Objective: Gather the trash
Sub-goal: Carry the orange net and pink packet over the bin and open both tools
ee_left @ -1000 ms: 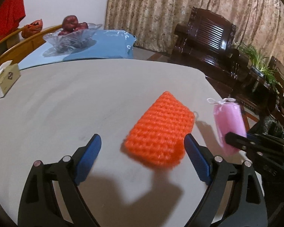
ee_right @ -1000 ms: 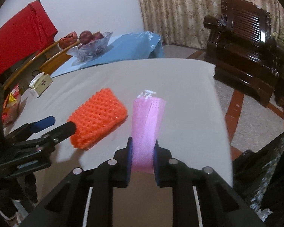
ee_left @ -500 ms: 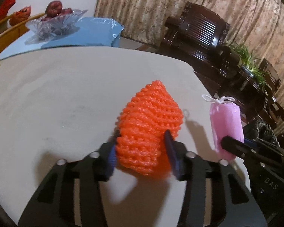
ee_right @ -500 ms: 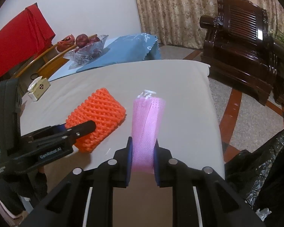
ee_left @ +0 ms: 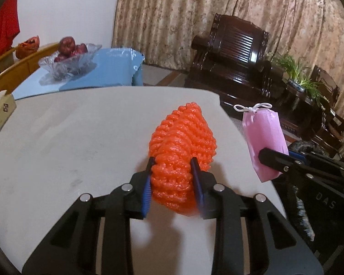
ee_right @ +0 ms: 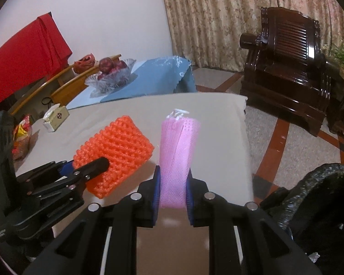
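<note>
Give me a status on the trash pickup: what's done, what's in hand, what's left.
Done: nothing shows as binned yet, and the inside of the black trash bag at the table's edge is not visible. In hand: the left gripper is closing on the orange foam net, which bulges between its pads; the right gripper is clamped on the pink foam net. Left: carry both into the bag and release.

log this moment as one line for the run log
left tool: closing, orange foam net between pads | right tool: shut on pink foam net | black trash bag: at right, nothing dropped yet
</note>
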